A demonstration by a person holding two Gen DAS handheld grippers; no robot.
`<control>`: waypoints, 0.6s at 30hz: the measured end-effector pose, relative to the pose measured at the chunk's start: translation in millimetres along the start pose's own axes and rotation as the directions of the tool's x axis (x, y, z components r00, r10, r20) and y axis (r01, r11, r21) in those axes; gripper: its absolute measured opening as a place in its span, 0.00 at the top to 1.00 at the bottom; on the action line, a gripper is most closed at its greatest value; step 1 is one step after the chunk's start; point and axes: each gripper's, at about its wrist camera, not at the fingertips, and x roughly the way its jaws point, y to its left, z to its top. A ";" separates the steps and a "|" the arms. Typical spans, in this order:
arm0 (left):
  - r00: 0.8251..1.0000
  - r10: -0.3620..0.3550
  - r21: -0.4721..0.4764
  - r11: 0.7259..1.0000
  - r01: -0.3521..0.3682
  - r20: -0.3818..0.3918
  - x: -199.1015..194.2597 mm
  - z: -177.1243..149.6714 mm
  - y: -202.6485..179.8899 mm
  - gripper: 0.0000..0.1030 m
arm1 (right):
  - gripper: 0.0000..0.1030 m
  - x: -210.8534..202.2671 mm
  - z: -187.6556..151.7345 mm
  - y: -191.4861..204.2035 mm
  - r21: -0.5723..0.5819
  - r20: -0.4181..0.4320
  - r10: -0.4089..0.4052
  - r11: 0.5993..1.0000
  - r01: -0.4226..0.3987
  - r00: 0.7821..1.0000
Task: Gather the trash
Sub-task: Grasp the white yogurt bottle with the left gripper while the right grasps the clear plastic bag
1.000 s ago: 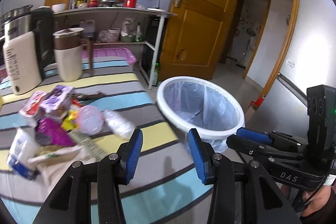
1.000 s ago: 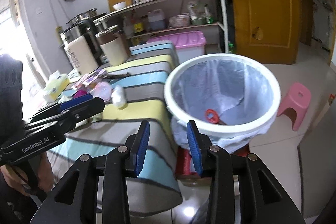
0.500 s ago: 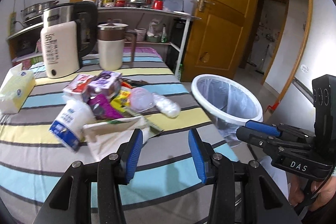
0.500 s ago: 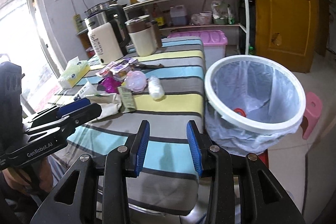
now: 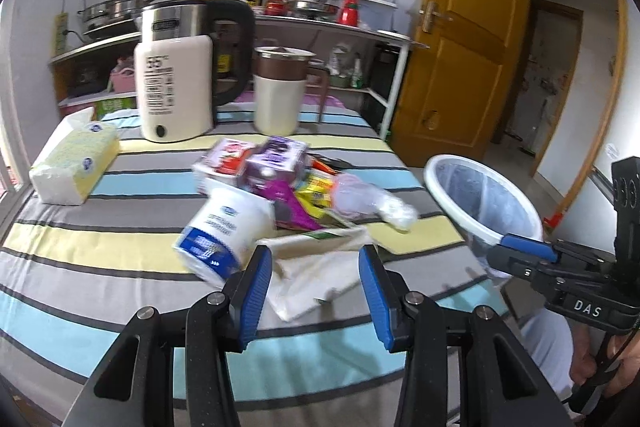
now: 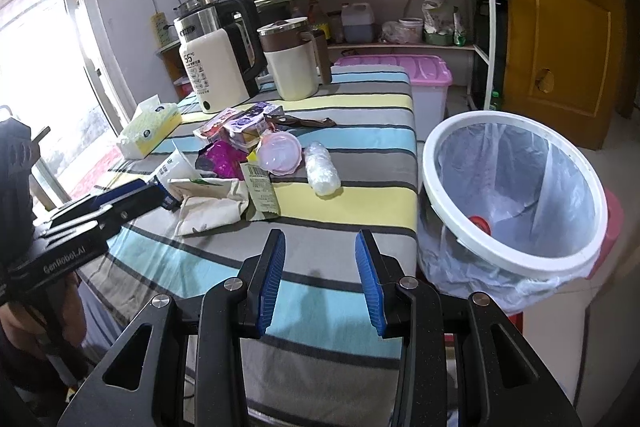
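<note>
hovering wide open and empty, the left gripper (image 5: pixel 316 285) sits just before the trash pile (image 5: pixel 280 195); the right gripper (image 6: pixel 320 279), also spread empty, hangs left of the bin (image 6: pixel 452 215).

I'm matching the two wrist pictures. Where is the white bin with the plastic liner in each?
Left wrist: white bin at right, beyond the table corner.
Right wrist: white bin fills the right, beside the table.
Shared landmark: cream kettle.

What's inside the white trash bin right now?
The trash bin holds a clear plastic liner and one red round piece near the bottom. The near wall hides the rest of the bottom.
</note>
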 end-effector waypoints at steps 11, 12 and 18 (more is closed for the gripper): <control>0.994 0.106 -0.033 0.994 -0.107 -0.023 25.3 11.1 52.4 0.49 | 0.63 31.6 21.2 0.2 -0.026 -0.027 0.006 1.000 -0.007 1.000; 0.994 0.108 -0.036 0.993 -0.109 -0.028 28.5 11.3 55.3 0.49 | 0.63 36.1 23.7 -0.3 -0.027 -0.032 0.006 1.000 -0.007 0.999; 0.994 0.084 -0.037 0.996 -0.087 -0.067 45.4 8.5 64.3 0.46 | 0.60 60.7 36.5 -4.6 -0.027 -0.057 0.004 1.000 -0.006 0.998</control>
